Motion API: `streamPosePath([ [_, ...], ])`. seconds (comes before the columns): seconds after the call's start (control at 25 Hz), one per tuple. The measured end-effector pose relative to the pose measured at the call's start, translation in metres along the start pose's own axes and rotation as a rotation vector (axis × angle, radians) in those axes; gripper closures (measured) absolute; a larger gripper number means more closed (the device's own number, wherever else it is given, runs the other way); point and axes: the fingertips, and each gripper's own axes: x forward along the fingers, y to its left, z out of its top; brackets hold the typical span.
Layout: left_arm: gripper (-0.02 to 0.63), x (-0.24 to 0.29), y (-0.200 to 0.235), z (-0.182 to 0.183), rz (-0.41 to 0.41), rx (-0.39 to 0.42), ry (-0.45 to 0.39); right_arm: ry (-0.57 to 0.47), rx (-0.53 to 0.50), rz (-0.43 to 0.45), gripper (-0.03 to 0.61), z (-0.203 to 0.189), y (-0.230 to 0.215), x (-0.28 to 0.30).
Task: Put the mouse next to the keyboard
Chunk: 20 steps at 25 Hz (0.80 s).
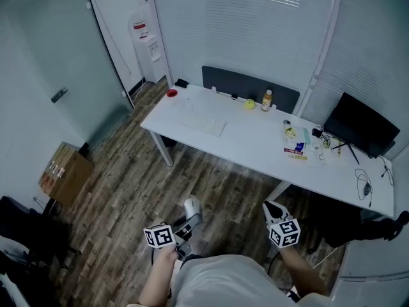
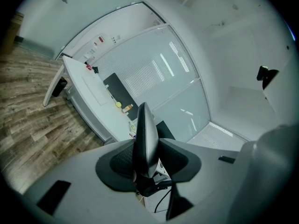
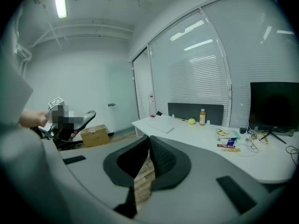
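White desk (image 1: 255, 147) lies well ahead. Left gripper (image 1: 190, 211), held low at the torso, clamps the mouse (image 2: 145, 139); right gripper (image 1: 272, 208), alongside it, has jaws together, empty.

Desk (image 1: 255, 147) seen white; keyboard (image 1: 206, 125) white too. Floor (image 1: 128, 190) planked, grey-brown wood grain. Mouse (image 2: 145, 139) shown dark grey. Monitor (image 1: 361, 126) black. Partition panel (image 1: 249, 84) dark grey. Ball (image 1: 249, 103) yellow; bottle (image 1: 267, 100) orange. Cardboard box (image 1: 64, 171) brown. Marker cubes (image 1: 159, 236) patterned in black-and-white squares. Blinds (image 1: 255, 18) white, horizontally slatted.
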Motion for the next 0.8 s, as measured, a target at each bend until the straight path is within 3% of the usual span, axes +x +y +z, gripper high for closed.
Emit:
streamPosePath([
  [0.4, 0.457, 0.006, -0.001, -0.005, 0.017, -0.018, -0.013, 0.011, 0.004, 0.032, 0.545, 0.0, -0.008, 0.012],
  [0.8, 0.458, 0.013, 0.016, 0.017, 0.015, -0.032, -0.014, 0.028, 0.017, 0.036, 0.545, 0.001, -0.006, 0.041],
])
